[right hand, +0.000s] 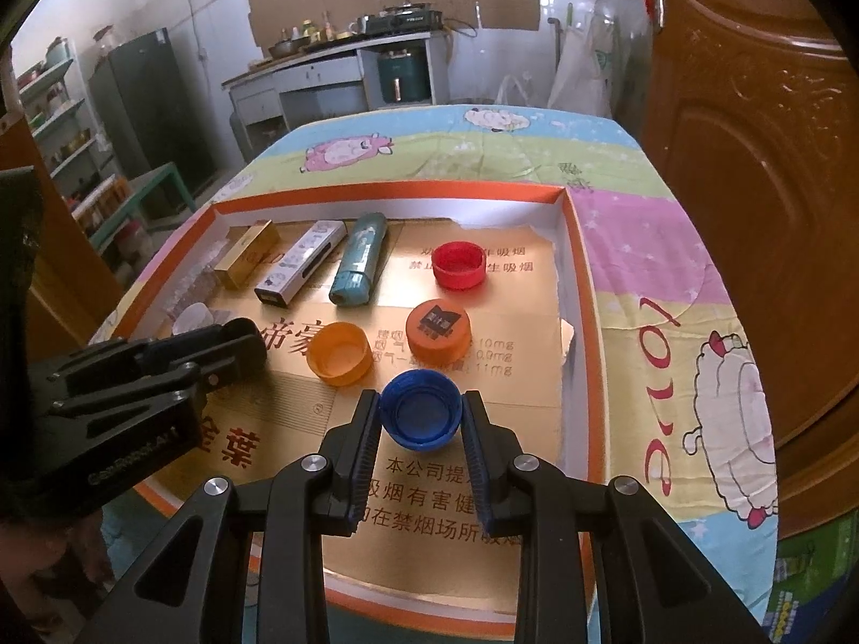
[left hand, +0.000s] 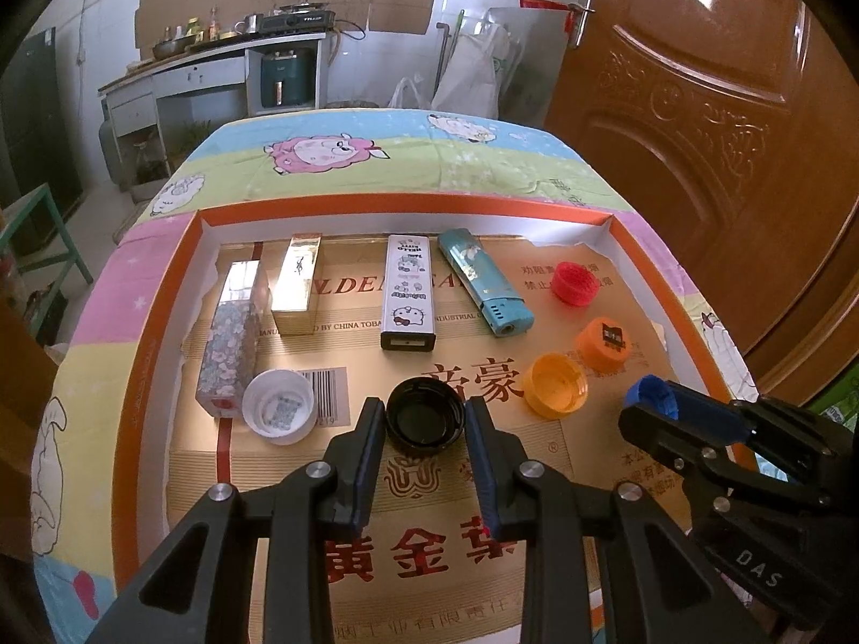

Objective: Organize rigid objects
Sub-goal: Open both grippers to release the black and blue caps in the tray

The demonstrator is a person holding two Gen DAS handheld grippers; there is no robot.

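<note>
A shallow orange-rimmed tray (left hand: pixel 408 204) lined with gold card holds the items. My left gripper (left hand: pixel 424 408) is shut on a black bottle cap (left hand: pixel 424 421), which lies open side up with a pad against each side. My right gripper (right hand: pixel 421 402) is shut on a blue cap (right hand: pixel 421 416), also open side up, near the tray's right front. A white cap (left hand: pixel 277 407) lies left of the black one. An open orange-yellow cap (left hand: pixel 555 383), a labelled orange cap (left hand: pixel 604 346) and a red cap (left hand: pixel 575 283) lie on the right.
Along the tray's back stand a floral box (left hand: pixel 231 338), a gold box (left hand: pixel 295 284), a white cartoon-printed case (left hand: pixel 408 290) and a teal lighter (left hand: pixel 483 282). The tray rests on a cartoon-sheep tablecloth (right hand: pixel 671 268). A brown door (left hand: pixel 725 107) stands close on the right.
</note>
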